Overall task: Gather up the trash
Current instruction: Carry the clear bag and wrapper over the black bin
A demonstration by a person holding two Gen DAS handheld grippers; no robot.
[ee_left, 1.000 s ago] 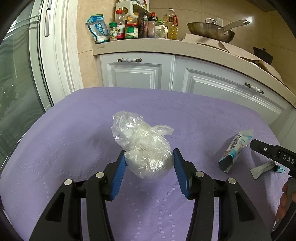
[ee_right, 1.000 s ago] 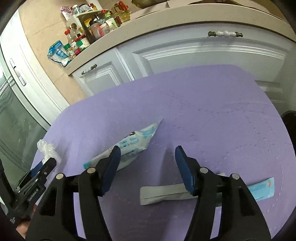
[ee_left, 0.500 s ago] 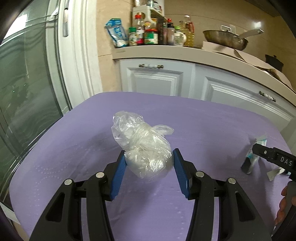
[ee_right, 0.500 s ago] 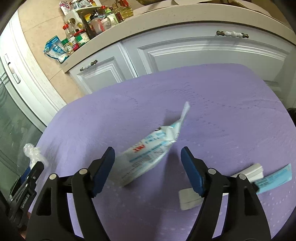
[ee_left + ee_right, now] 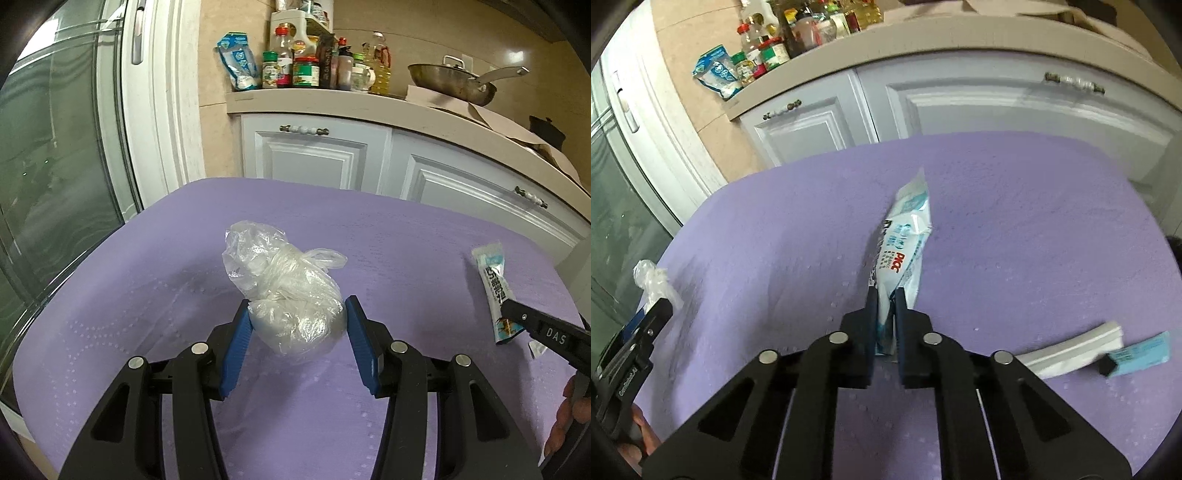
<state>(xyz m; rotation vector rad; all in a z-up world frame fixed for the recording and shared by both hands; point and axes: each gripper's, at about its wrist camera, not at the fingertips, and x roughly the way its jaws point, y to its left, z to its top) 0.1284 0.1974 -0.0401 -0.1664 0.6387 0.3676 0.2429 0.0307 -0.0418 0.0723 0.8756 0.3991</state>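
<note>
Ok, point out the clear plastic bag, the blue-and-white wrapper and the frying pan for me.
clear plastic bag [image 5: 291,295], left wrist view, on its crumpled middle.
blue-and-white wrapper [image 5: 903,251], right wrist view, on its printed front.
frying pan [image 5: 448,79], left wrist view, on the bowl's side.

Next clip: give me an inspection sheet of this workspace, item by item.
Surface: purple cloth over the table.
Job's things: knotted clear plastic bag; blue-white wrapper; grey strip and small blue packet lying on the cloth.
Clutter: nothing seen.
Grippers: left tool holds the bag; right tool shut on the wrapper.
Cables: nothing seen.
Surroundings: white cabinets, bottles and jars, pan, glass door.
</note>
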